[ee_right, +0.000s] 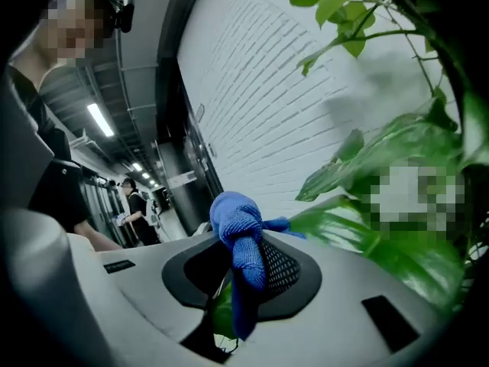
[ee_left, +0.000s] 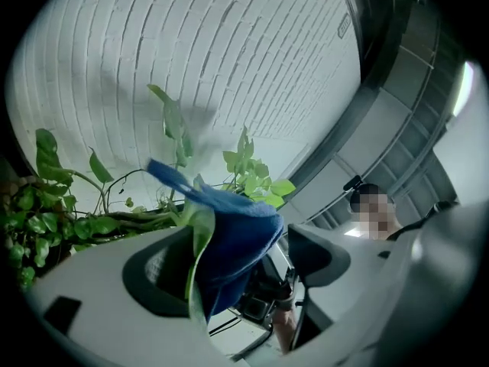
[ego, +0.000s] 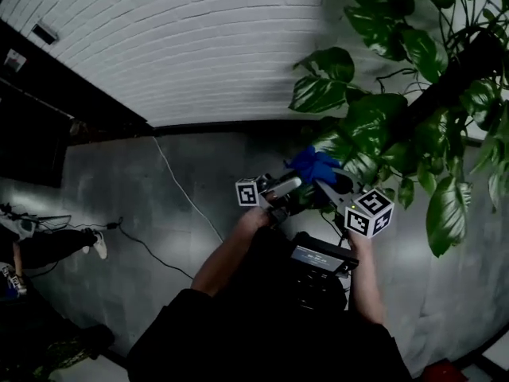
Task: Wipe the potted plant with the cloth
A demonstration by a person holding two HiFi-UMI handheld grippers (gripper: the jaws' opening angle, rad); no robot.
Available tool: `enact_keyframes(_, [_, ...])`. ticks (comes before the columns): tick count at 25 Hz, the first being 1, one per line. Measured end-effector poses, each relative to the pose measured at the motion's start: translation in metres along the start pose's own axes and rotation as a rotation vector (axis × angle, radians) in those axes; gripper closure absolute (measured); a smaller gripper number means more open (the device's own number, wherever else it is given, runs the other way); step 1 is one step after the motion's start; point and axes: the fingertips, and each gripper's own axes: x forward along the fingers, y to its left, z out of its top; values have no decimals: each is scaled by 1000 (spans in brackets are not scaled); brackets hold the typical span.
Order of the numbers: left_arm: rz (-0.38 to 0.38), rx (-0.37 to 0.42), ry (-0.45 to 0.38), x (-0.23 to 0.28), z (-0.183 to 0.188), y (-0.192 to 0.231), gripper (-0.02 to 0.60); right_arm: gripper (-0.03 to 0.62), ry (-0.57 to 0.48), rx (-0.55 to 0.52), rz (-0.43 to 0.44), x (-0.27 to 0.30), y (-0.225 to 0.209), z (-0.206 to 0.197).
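Wall: white painted brick wall [ego: 199, 46], filling the upper part of the head view.
Skirting: black strip [ego: 199, 126] where the wall meets the floor.
Floor: smooth grey floor [ego: 159, 197] with dull reflections.
Cables: thin white cable [ego: 187, 197] running from the skirting across the floor; thin black cable [ego: 151, 251] lying near it, to its left.
Panel: dark flat panel [ego: 32, 134] at the left edge.
Bystander: dark trouser leg [ego: 48, 247] ending in a white shoe [ego: 99, 245], on the floor at far left.
Corridor: long ceiling light strip [ee_right: 101, 119]; a dark-clothed person [ee_right: 136, 209] standing far down it.
Corner: small red object [ego: 445, 370] at the lower right, too cropped to identify.
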Motion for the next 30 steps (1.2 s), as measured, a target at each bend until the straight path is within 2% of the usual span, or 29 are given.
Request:
enact_keyframes(2, [23, 18, 9, 1, -4, 7, 189, 496, -90, 5, -72, -33, -19, 17])
enact_keyframes(5, [41, -16, 31, -10, -14, 12, 189, 496, -214, 14, -248, -79, -55, 32])
enact_keyframes(7, [44, -18, 7, -22, -13, 5, 189, 496, -223, 29, -308, -87, -73, 26])
enact_keyframes(10, [6, -15, -18, -18, -22, 0, 189, 496, -172, 32, -330, -88, -88, 11])
enact_keyframes(12, [-22, -26, -19, -14, -28, -2, 189, 496, -135, 25, -295, -75, -81, -2])
enact_keyframes(17, [-61, -23, -53, -12, -25, -13, 189, 496, -30, -9, -128, -17, -32, -34])
enact_keyframes(24, [-39, 5, -77, -22, -20, -19, 189, 496, 107, -39, 71, 7, 37, -72])
enact_keyframes(27, [-28, 9, -77, -23, -20, -15, 189, 496, 128, -46, 112, -2, 50, -75])
enact_keyframes(30, [-13, 27, -97, -27, -12, -12, 189, 496, 52, -36, 86, -20, 43, -46])
